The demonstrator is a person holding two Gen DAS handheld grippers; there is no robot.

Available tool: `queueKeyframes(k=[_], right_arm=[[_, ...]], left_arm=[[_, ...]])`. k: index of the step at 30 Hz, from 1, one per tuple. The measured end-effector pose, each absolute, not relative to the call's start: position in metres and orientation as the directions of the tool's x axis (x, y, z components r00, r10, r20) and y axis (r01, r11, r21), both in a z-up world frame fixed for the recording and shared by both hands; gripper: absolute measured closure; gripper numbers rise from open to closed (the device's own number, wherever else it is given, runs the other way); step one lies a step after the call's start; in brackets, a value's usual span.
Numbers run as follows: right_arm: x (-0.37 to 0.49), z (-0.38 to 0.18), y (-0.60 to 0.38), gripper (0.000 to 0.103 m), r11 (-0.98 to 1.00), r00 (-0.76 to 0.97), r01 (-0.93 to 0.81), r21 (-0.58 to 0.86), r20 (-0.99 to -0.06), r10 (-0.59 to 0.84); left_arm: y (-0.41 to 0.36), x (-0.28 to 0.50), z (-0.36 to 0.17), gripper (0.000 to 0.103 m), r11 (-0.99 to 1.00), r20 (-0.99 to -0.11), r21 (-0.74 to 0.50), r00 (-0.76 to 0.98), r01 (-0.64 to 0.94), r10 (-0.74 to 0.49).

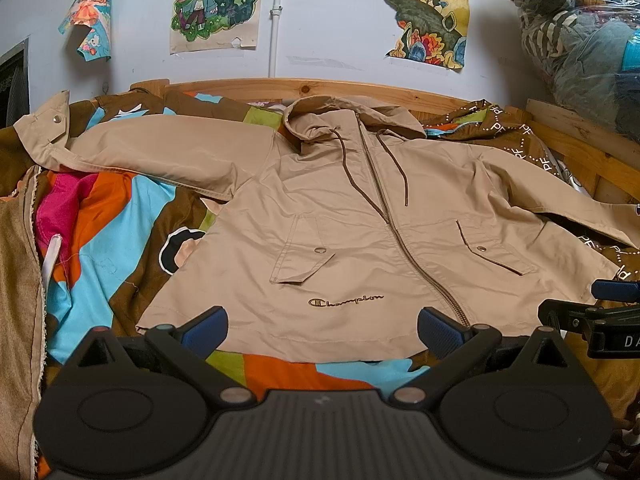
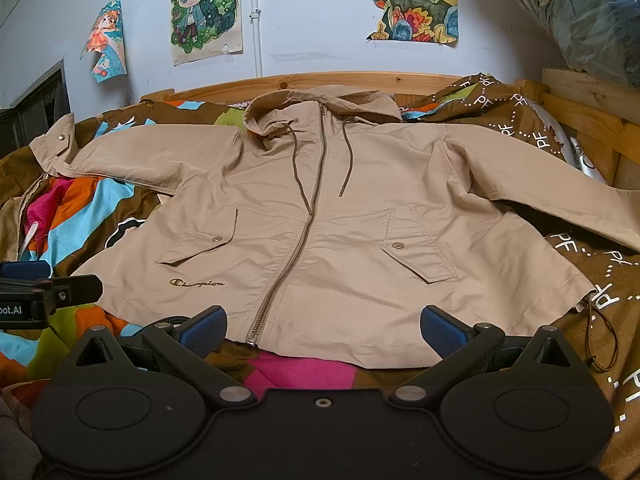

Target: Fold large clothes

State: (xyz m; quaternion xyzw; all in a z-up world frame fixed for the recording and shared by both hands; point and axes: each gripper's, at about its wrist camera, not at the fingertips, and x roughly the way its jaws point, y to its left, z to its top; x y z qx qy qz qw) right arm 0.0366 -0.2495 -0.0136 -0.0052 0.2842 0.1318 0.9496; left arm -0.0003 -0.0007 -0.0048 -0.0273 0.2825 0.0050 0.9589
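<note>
Tan hooded jacket (image 1: pixel 360 216) lies front-up and spread flat on the bed, over a patchwork bedspread (image 1: pixel 120 216) of brown, orange, blue and pink. Zip (image 1: pixel 400 236) closed from hem to collar. Hood (image 2: pixel 320 104) points toward the wooden headboard (image 1: pixel 304 88). 2 brown drawcords (image 2: pixel 296 160) trail down the chest. 2 flap pockets, each with 1 snap (image 2: pixel 398 245). Embroidered "Champion" logo (image 1: pixel 346 301) near the hem.

One sleeve (image 1: pixel 140 148) stretches out sideways at the left of both views, its cuff turned up at the bed edge. The other sleeve (image 2: pixel 540 184) runs off to the right, over brown fabric printed with "PF" (image 2: pixel 520 116).

Left gripper (image 1: pixel 322 330): jaws spread wide, blue pads (image 1: pixel 206 328) just in front of the hem, nothing between them. Cannot tell if the pads touch the cloth.

Right gripper (image 2: pixel 322 330): jaws likewise spread wide, empty, at the hem near the zip's lower end. It shows at the right edge of the left wrist view; the left one shows at the left edge of the right wrist view.

Wall behind: 3 cartoon posters (image 1: pixel 216 4), a white pipe (image 1: pixel 276 16). Clear bag of clothes (image 1: pixel 580 40) upper right.
</note>
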Motion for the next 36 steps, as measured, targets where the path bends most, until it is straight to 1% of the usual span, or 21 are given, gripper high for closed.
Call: queueKeyframes(k=[9,17,20,23,25,28,31,34,35,36], right_arm=[[0.037,-0.017,-0.247,0.001,0.963,0.807,-0.262,0.061,-0.533,0.253],[0.027,-0.019,-0.255,0.001,0.985,0.889,-0.169,-0.011,-0.432,0.148],[0.03,-0.018,-0.266,0.001,0.991,0.894,-0.131,0.019,-0.43,0.127],[0.042,-0.013,-0.289,0.001,0.994,0.888,-0.083,0.077,-0.447,0.109],[0.047,-0.011,-0.303,0.001,0.995,0.885,-0.001,0.097,-0.463,0.046],[0.059,-0.01,-0.325,0.001,0.977,0.861,0.194,0.091,-0.493,-0.125],[0.064,-0.01,-0.351,0.001,0.934,0.845,0.346,0.093,-0.464,-0.267],[0.073,-0.005,-0.379,0.001,0.902,0.849,0.411,0.13,-0.415,-0.327],[0.077,-0.002,-0.39,0.003,0.893,0.848,0.43,0.128,-0.396,-0.352],[0.082,0.003,-0.4,0.008,0.878,0.835,0.466,0.105,-0.38,-0.398]], left_arm=[[0.002,0.001,-0.008,0.001,0.998,-0.547,-0.049,0.837,-0.025,-0.006],[-0.001,-0.001,-0.026,0.001,0.999,-0.593,-0.023,0.805,-0.038,0.017],[0.0,0.004,-0.023,0.001,0.999,-0.616,-0.024,0.787,-0.048,0.023],[0.0,0.022,-0.018,0.001,0.999,-0.665,-0.028,0.747,-0.041,0.012],[0.001,0.039,-0.009,0.001,1.0,-0.68,-0.025,0.733,-0.008,-0.011],[-0.007,0.06,0.005,0.001,0.998,-0.659,0.015,0.751,0.056,-0.032],[-0.021,0.084,0.014,0.001,0.993,-0.635,0.046,0.77,0.113,-0.058],[-0.034,0.113,0.014,0.001,0.989,-0.636,0.004,0.764,0.145,-0.109],[-0.038,0.125,0.013,0.001,0.988,-0.645,-0.012,0.754,0.153,-0.125],[-0.043,0.135,0.011,0.001,0.987,-0.652,-0.025,0.746,0.16,-0.137]])
